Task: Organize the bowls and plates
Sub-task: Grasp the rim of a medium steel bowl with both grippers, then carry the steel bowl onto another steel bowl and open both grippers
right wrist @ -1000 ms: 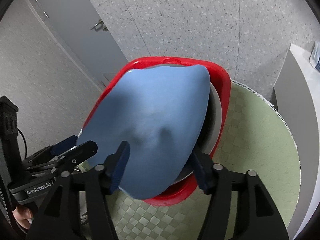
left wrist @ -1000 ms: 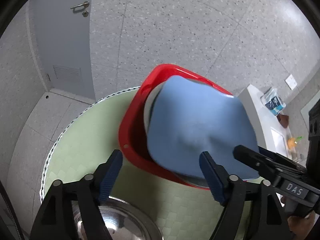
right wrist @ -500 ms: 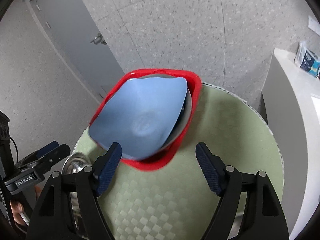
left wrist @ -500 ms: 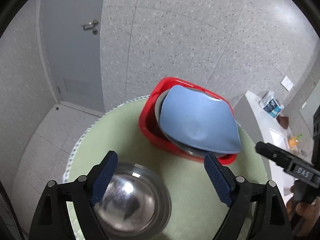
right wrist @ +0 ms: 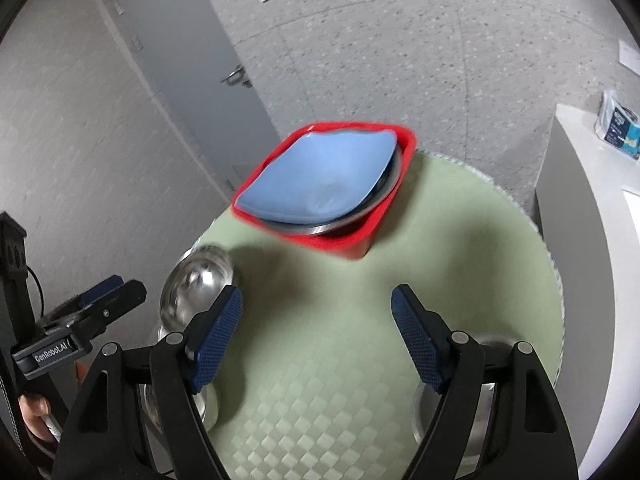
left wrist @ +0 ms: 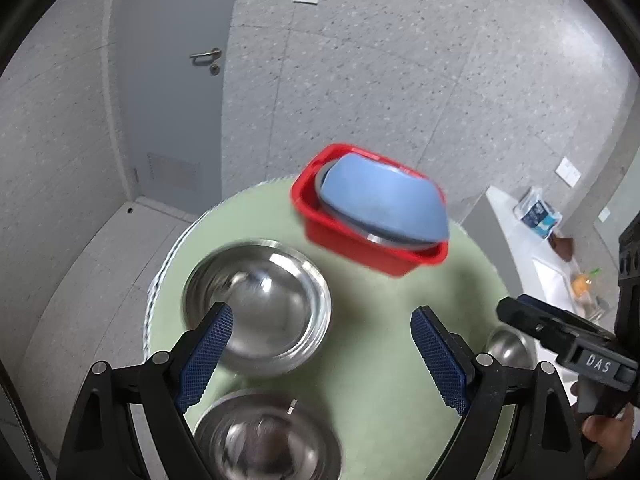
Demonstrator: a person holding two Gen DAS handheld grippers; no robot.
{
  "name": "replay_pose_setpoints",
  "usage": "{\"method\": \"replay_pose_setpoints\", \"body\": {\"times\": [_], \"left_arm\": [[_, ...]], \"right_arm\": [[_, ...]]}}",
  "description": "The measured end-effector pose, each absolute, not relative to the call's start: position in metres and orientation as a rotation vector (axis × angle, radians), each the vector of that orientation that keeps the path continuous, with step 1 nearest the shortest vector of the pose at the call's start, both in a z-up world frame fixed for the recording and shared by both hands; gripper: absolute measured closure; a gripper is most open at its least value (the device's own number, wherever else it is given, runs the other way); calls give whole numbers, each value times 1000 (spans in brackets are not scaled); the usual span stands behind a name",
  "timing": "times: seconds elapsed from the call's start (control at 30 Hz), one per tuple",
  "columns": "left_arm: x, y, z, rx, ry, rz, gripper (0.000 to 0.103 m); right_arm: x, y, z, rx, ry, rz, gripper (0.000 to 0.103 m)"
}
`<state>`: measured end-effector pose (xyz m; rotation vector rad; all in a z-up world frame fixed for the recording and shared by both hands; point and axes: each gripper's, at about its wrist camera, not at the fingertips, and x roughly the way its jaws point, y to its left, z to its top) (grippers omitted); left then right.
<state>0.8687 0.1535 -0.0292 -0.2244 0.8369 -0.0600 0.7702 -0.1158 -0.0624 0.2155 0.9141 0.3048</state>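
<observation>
A blue square plate [left wrist: 380,204] lies tilted on a steel dish in a red bin [left wrist: 360,248] at the far side of the round green table; it also shows in the right wrist view [right wrist: 320,184]. My left gripper [left wrist: 320,356] is open and empty, above a large steel bowl [left wrist: 260,304]. A second steel bowl [left wrist: 264,440] sits nearer, and a small one [left wrist: 508,346] at the right. My right gripper [right wrist: 316,340] is open and empty over the table, with a steel bowl [right wrist: 192,292] to its left and another [right wrist: 480,412] under its right finger.
The round table has a green checked mat [right wrist: 320,400]. A white counter [right wrist: 592,208] with a tissue pack [right wrist: 616,124] stands to the right. A grey door [left wrist: 172,92] and speckled walls are behind.
Both grippers have pulled back and up from the red bin, leaving the blue plate lying in it. The steel bowls on the near side of the table have come into view.
</observation>
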Motion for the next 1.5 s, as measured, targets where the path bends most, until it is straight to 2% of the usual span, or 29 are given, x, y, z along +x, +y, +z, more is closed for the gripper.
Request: {"method": "replay_pose_setpoints", "body": {"times": [0.23, 0.57, 0.73, 0.77, 0.9, 0.97, 1.03, 1.07, 1.27, 1.5], "left_arm": [[822, 171, -42, -218, 901, 12, 15], [796, 202, -68, -204, 988, 34, 17], [807, 204, -88, -175, 1063, 3, 30], [808, 204, -92, -176, 1079, -8, 33], [820, 202, -102, -167, 1125, -55, 59], [823, 208, -108, -172, 1136, -84, 67], [827, 207, -109, -172, 1139, -125, 83], [827, 205, -108, -165, 1135, -143, 86], [822, 204, -102, -132, 1114, -185, 87], [814, 198, -67, -136, 1032, -245, 87]], "right_arm": [[747, -67, -99, 169, 1002, 391, 24], [725, -3, -144, 158, 1100, 429, 24], [719, 10, -160, 182, 1136, 388, 25], [718, 13, -164, 185, 1143, 377, 28], [715, 20, -175, 191, 1174, 360, 42], [713, 24, -180, 201, 1193, 364, 62], [712, 27, -183, 206, 1196, 362, 76], [711, 28, -184, 213, 1197, 359, 79], [703, 29, -179, 231, 1181, 334, 81], [686, 15, -136, 243, 1095, 307, 81]]}}
